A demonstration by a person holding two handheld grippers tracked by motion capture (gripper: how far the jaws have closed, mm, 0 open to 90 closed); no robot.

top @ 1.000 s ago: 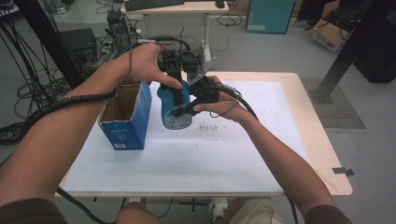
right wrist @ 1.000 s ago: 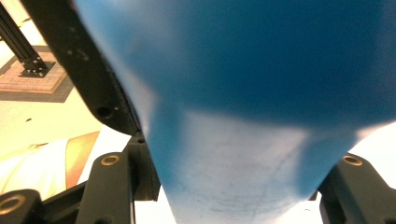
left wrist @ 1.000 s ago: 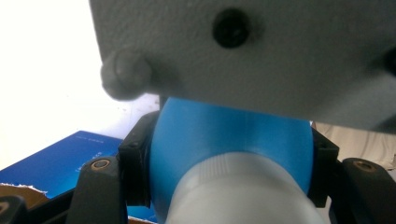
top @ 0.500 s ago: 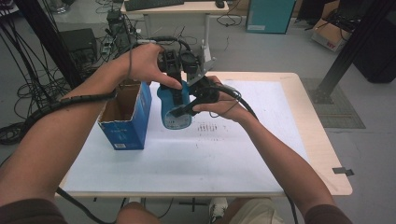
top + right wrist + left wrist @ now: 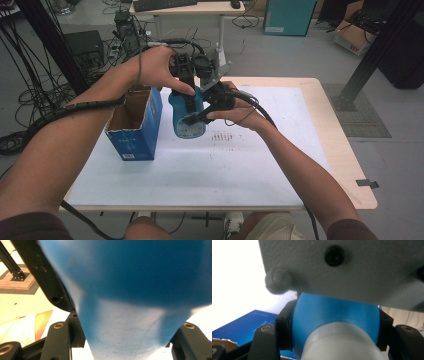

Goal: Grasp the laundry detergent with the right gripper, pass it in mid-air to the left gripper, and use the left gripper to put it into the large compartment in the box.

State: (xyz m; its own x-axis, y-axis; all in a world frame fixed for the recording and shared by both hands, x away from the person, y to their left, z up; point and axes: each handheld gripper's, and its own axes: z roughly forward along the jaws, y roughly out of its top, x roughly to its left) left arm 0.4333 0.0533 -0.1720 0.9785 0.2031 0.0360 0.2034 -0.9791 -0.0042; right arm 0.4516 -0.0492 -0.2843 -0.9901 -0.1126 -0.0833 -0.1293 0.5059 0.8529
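Above the table (image 5: 280, 165), one blue bottle (image 5: 187, 117) is clamped by two grippers: left gripper (image 5: 186, 100) near its top, right gripper (image 5: 197, 117) lower. One open blue box (image 5: 134, 131) stands beside it; bare table on the right.

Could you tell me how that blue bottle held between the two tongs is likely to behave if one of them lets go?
The blue bottle looks like smooth plastic, so it may slip. The left tongs clamp its upper part and the right tongs its lower end; on one grip it would probably swing or tilt. It seems stiff: no denting shows where the jaws press.
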